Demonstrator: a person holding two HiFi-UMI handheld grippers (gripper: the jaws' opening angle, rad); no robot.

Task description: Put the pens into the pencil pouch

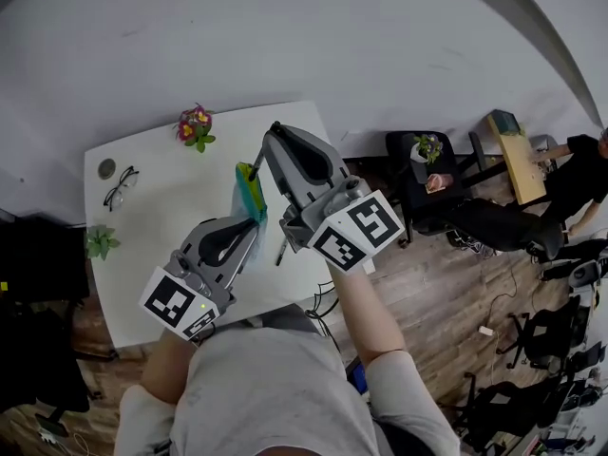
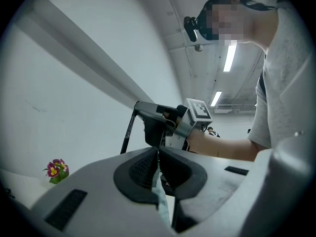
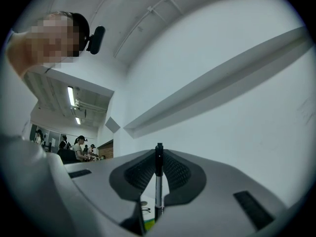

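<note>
pinching the teal pencil pouch [image 1: 251, 194] by its edge, the left gripper [image 1: 254, 219] holds it above the white table [image 1: 161, 217]. the right gripper [image 1: 274, 131] clamps a black pen [image 3: 158, 191], tip near the pouch's top. another pen [image 1: 282, 251] lies on the table, eyeglasses [image 1: 121, 187] and potted flowers [image 1: 196, 126] farther back; wood floor [image 1: 427, 283] lies to the right.

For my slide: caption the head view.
Left gripper holds the pencil pouch; right gripper holds a pen over it.
</note>
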